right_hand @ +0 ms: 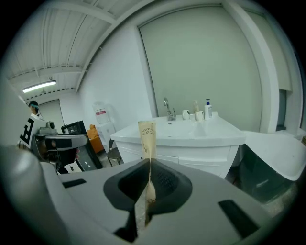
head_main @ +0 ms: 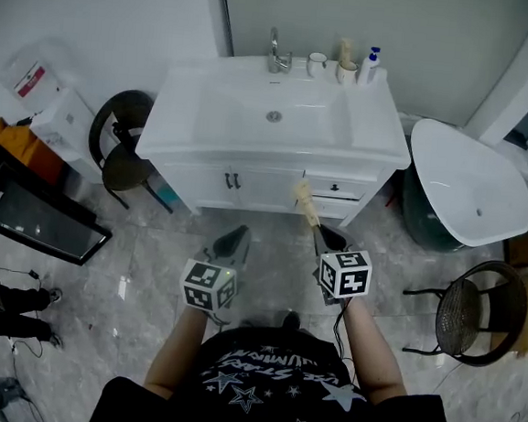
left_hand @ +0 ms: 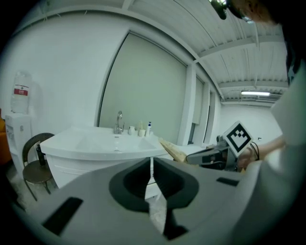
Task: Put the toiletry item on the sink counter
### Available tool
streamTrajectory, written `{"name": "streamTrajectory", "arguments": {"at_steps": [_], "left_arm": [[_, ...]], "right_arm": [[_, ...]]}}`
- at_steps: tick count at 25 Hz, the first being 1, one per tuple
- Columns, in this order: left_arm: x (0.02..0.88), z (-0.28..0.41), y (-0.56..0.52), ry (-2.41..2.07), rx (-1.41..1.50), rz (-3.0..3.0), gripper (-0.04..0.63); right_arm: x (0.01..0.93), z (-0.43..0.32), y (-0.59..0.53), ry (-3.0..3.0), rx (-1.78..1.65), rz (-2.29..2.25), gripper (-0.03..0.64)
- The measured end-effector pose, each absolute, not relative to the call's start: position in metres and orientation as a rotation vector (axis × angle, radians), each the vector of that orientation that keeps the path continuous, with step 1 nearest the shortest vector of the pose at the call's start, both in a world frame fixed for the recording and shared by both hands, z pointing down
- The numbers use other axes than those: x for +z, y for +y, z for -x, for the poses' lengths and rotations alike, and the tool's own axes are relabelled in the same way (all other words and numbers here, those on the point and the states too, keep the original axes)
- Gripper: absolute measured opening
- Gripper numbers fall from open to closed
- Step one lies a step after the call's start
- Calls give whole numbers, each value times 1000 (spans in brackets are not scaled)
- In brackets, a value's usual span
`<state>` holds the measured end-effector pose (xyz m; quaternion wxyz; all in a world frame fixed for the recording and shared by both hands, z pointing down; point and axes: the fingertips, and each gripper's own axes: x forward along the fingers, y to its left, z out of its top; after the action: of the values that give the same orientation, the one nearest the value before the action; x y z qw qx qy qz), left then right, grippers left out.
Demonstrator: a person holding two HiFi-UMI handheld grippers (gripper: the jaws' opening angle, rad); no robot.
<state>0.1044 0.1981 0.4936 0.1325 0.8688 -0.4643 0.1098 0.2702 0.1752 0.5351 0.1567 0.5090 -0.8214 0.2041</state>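
White sink counter (head_main: 381,138) stood ahead, right gripper (right_hand: 149,167) pinched a beige toiletry tube (right_hand: 147,138), left gripper (left_hand: 151,167) was pressed together, empty.

The tube (right_hand: 147,136) is hidden at its lower end between the closed jaws of the right gripper (right_hand: 149,165). The 4 items (head_main: 348,72) by the faucet (head_main: 278,55) are too small to identify. A bystander (head_main: 3,300) is cut by the left edge.

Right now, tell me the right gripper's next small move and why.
Probably carry the tube forward to the counter. The right gripper is shut on it, but the tube is held short of the counter's front edge, and bare space lies to the right of the basin.
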Motion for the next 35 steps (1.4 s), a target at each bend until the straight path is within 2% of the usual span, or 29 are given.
{"name": "streamTrajectory", "arguments": {"at_steps": [18, 35], "left_arm": [[506, -117, 200, -1447, 278, -2413, 31], [508, -54, 71, -1354, 241, -2441, 31]], "right_arm": [[557, -273, 157, -2428, 638, -1296, 20], [550, -220, 44, -2364, 616, -1367, 20]]}}
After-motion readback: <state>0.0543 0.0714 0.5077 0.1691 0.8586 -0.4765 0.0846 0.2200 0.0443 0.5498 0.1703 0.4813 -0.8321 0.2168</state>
